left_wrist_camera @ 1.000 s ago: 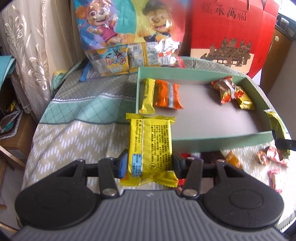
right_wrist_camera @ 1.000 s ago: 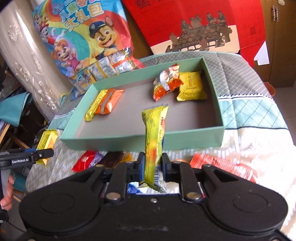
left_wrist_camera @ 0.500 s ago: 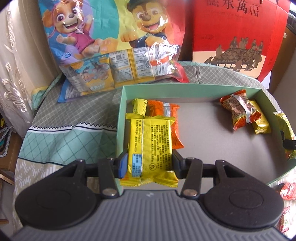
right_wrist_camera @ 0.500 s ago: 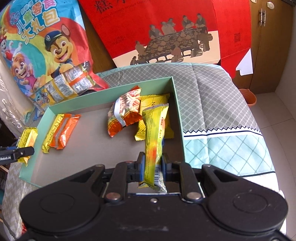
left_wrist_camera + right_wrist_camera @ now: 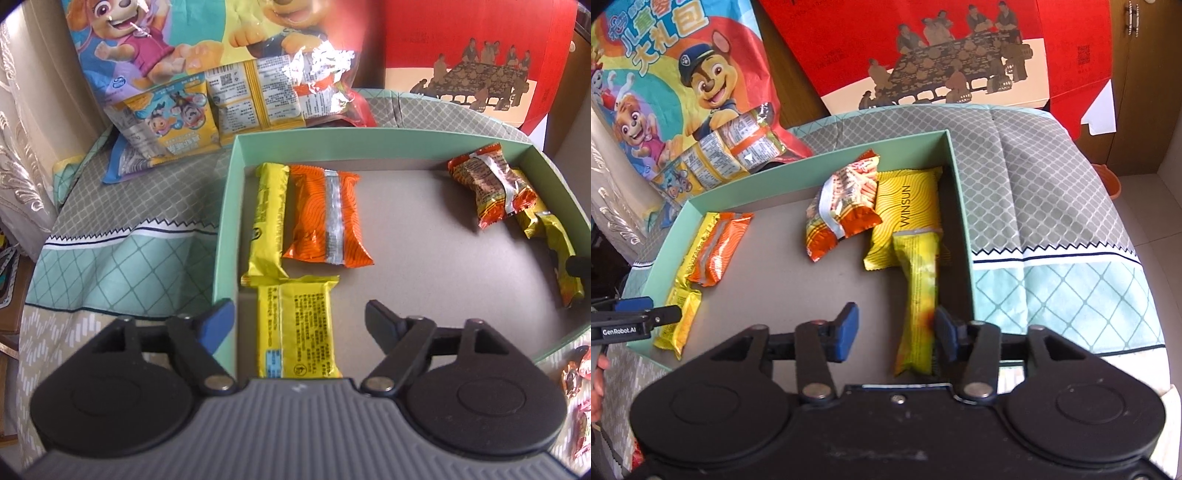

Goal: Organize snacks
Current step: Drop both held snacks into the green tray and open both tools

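- The flat yellow pack (image 5: 297, 325) lies in the near-left corner of the green box (image 5: 226, 206), between the spread jaws of the left gripper (image 5: 300, 319); neither jaw touches it, so this gripper holds nothing.
- Its long axis runs straight away from the gripper, in line with the fingers. Its far end touches or slightly overlaps the near end of a narrow yellow bar (image 5: 269, 221), which lies beside an orange pack (image 5: 327, 221) along the left wall.
- The long yellow pack (image 5: 918, 295) is on the right side of the box, its far end resting on the WINSUN pack (image 5: 908, 210), its near end reaching back between the jaws of the right gripper (image 5: 894, 328).
- That gripper is wide open too. The long pack sits against or just beside the right-hand pad (image 5: 943, 328) and well apart from the left pad (image 5: 846, 330); I cannot tell whether the pad actually touches it. It seems to stand on edge, leaning near the right wall.
- An orange-and-silver pack (image 5: 842, 206) lies partly across the WINSUN pack, to its left.
- My reading: both packs count as placed. Each arm is nearer its own pack, and each pack points along its gripper's fingers, so a straight pull back should clear both.
- More loose snacks (image 5: 576, 373) lie outside the box by its near-right wall, closer to the right arm.
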